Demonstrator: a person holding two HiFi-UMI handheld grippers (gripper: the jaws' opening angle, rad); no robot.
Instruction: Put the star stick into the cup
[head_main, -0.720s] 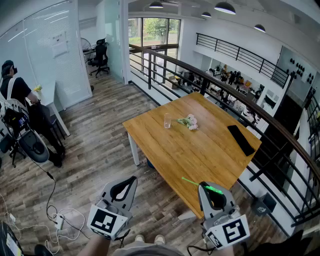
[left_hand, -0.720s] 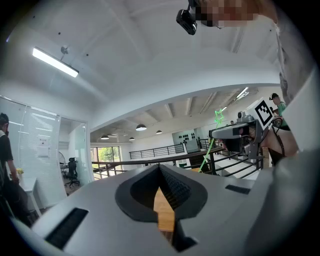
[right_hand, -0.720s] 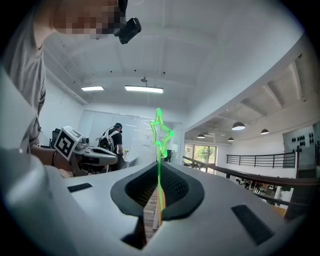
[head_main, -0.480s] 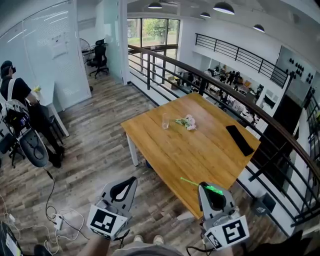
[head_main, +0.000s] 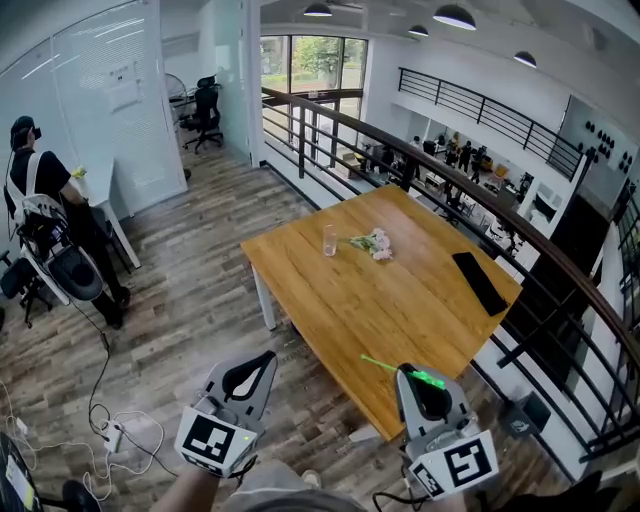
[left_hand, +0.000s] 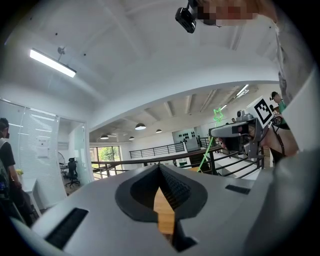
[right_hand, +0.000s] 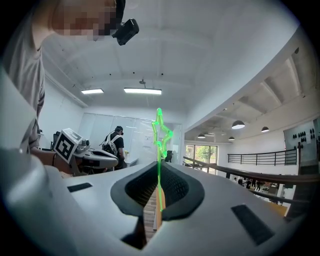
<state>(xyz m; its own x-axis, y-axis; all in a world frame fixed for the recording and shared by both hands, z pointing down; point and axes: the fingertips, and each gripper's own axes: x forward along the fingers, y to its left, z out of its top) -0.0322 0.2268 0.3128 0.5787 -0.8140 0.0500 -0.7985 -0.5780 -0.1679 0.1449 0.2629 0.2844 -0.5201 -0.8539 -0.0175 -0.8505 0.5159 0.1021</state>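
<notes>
Now the right tongs (head_main: 418, 378) are pinched shut on the stick (head_main: 383, 364), whose star end pokes out past the tips over the tabletop's (head_main: 400, 300) near edge. The left tongs (head_main: 255, 368) are closed and empty, off the tabletop. The cup (head_main: 330, 240) stands well apart at the far side, with flowers (head_main: 376, 243) just beside it and a black slab (head_main: 481, 281) to the right.

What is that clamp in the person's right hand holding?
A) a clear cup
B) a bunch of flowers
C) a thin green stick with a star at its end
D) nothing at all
C: in the right gripper view, the right gripper has its jaws closed on the green star stick, whose star stands above them. The cup and the flowers sit apart from it on the table.
</notes>
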